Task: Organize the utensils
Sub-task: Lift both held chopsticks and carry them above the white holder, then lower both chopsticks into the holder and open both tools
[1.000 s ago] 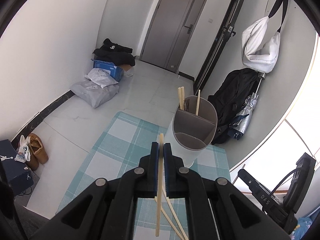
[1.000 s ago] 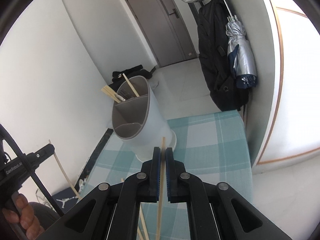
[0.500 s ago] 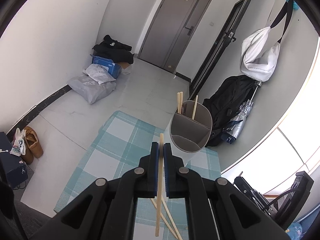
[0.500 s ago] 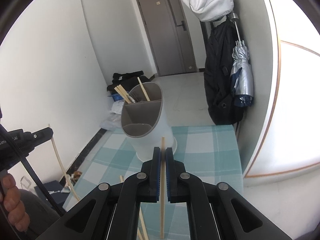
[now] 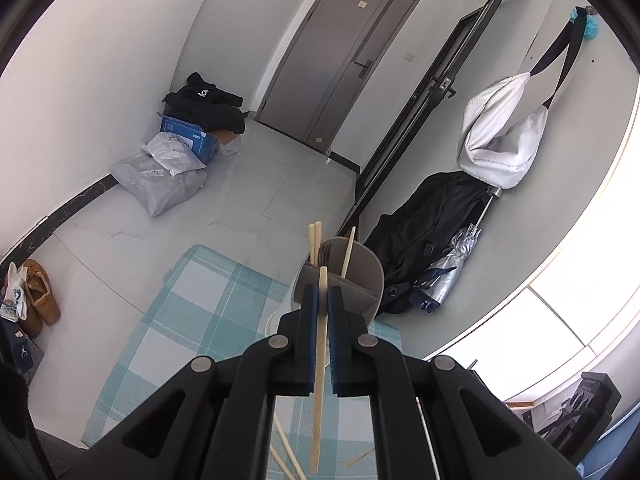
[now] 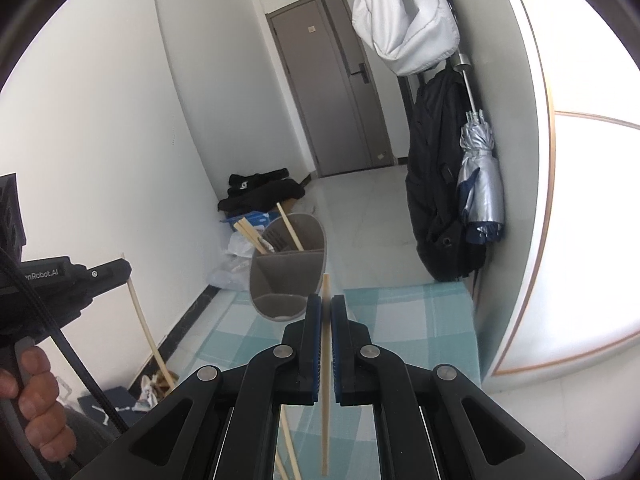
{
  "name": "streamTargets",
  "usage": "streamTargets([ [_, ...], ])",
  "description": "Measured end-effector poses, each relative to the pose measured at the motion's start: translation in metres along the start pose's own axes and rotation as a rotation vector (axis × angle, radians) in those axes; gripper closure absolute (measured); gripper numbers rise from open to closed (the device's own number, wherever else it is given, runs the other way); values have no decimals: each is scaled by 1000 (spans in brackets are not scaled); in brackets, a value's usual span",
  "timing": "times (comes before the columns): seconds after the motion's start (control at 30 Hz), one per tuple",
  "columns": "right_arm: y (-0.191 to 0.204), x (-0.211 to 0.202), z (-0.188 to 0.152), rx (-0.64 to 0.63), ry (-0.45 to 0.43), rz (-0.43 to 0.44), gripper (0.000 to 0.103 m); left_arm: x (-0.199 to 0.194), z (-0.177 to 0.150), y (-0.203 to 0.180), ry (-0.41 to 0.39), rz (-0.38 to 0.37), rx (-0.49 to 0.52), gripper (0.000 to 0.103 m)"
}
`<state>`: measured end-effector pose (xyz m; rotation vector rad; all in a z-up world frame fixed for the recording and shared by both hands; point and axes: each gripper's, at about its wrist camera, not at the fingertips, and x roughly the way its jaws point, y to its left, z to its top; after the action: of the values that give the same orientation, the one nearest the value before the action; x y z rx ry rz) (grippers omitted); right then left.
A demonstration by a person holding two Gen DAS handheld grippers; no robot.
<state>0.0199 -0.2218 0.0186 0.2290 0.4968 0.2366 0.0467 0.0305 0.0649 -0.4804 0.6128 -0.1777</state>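
1. Left gripper (image 5: 323, 304) pinches a chopstick (image 5: 319, 380); long axis runs along the fingers, tip pointing at the utensil holder (image 5: 362, 276).
2. Right gripper (image 6: 326, 312) pinches its own chopstick (image 6: 325, 400), likewise aligned fore-aft.
3. Holder stands on the checked mat (image 6: 404, 320), far side; three chopsticks lean in its far compartment, near compartment looks empty.
4. Judgement: left tip already overlaps the holder rim, so left seems nearer; right holder view (image 6: 286, 268) sits ahead, slightly left.
5. Loose chopsticks (image 5: 286, 446) lie on the mat below.
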Motion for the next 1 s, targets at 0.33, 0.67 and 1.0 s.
streamTargets([
  [0.33, 1, 0, 63, -42, -60, 27, 99, 23, 53, -21, -56, -72, -51, 101],
  [0.67, 14, 27, 133, -116, -110, 66, 99, 55, 94, -21, -102, -92, -90, 101],
  [1.0, 27, 88, 170, -166, -104, 111, 99, 101, 121, -12, -99, -73, -54, 101],
])
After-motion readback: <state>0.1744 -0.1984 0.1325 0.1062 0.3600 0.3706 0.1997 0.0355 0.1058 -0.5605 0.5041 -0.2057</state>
